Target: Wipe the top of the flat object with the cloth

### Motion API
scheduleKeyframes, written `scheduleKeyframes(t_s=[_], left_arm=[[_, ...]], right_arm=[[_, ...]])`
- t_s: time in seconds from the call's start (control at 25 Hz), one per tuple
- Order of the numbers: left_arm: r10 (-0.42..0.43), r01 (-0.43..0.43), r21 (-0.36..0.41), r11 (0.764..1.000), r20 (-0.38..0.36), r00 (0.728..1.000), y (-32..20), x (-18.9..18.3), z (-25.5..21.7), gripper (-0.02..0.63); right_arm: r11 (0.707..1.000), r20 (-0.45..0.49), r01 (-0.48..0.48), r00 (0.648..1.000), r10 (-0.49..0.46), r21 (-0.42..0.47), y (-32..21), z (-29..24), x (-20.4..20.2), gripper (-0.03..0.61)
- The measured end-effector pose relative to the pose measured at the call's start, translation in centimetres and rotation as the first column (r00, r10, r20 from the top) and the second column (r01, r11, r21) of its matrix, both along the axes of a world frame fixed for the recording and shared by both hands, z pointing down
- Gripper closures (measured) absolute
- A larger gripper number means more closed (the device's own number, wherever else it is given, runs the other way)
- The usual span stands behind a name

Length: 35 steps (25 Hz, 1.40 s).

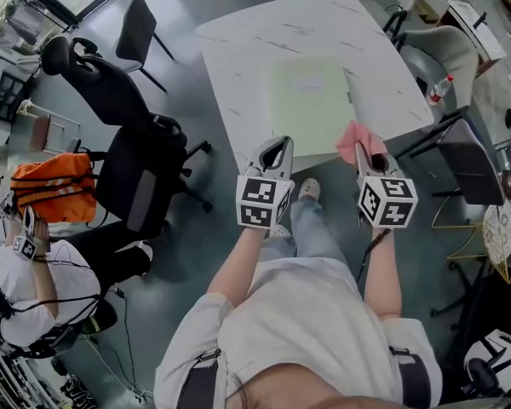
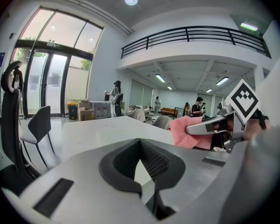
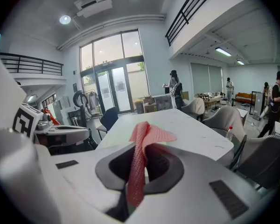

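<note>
Right tongs pinch waffle-textured pink cloth; left tongs sit closed beside flat pale-green sheet.

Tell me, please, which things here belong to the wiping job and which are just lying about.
Job: pink cloth, pale green sheet, table, right gripper.
Lying about: black chair, orange bag, bottle.

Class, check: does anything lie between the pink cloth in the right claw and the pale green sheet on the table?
Nothing visible does. The right claw grips the cloth at the near edge of the table, just beside the right side of the sheet, with no object between them.
</note>
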State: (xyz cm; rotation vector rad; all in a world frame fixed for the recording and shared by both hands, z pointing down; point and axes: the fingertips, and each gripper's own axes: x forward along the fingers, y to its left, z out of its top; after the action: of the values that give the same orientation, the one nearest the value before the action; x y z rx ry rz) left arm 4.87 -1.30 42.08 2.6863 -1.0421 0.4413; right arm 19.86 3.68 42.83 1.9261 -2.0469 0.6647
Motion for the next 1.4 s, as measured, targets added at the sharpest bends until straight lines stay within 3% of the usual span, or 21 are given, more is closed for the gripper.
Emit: scheduleKeyframes(t_s=[0.84, 1.4], left_arm=[[-0.042, 0.058, 0.149, 0.987, -0.110, 0.993, 2.8, 0.5, -8.2, 0.603], [-0.068, 0.095, 0.201, 0.975, -0.138, 0.988, 5.0, 1.3, -10.5, 0.603]], right_arm=[[0.971, -0.119, 0.038, 0.993, -0.010, 0.237, 3.7, -10.8, 1.5, 0.549], [0.944, -0.143, 0.074, 0.989, -0.028, 0.323, 6.7, -13.1, 2.1, 0.549]])
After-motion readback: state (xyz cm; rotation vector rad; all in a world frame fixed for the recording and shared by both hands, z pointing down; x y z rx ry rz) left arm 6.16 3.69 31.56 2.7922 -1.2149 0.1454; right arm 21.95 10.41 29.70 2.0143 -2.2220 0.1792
